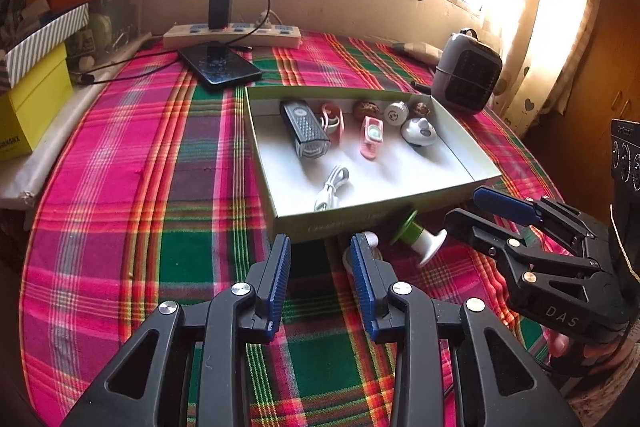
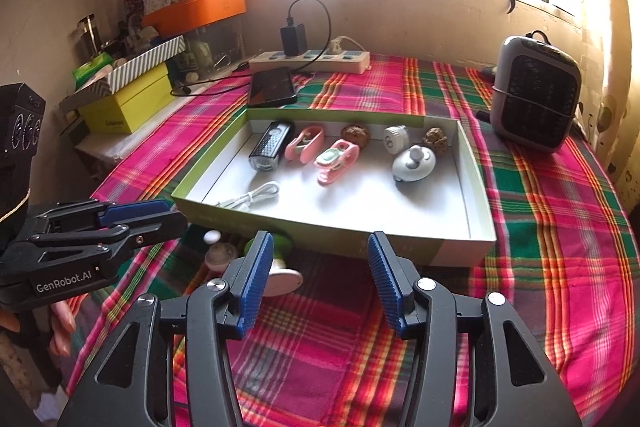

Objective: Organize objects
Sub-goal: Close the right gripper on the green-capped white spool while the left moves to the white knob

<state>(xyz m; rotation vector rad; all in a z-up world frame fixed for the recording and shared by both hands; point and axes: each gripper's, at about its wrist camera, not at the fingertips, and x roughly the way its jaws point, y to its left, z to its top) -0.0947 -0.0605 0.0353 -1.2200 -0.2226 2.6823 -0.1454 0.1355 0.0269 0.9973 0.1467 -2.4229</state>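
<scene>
Through the left wrist view, the left claw (image 1: 320, 255) is hanging open and empty over the pink-and-green plaid cloth covering the surface (image 1: 160, 187), its ribbed blue pads (image 1: 278, 267) apart. Just ahead, a green-and-white plastic spool-shaped gadget (image 1: 416, 237) is lying on its side against the front wall of the shallow green cardboard box with white lining (image 1: 460, 155), probably waiting to join the sorted items inside. A small white rounded piece (image 1: 370, 239) is sitting beside it. The right claw (image 1: 464, 211) is reaching in from the right, open.

Through the right wrist view, the right claw (image 2: 316, 251) is standing wide and holding nothing, with the spool-shaped gadget (image 2: 282, 275) partly behind its left finger. The left claw (image 2: 176, 215) is pointing in from the left.
</scene>
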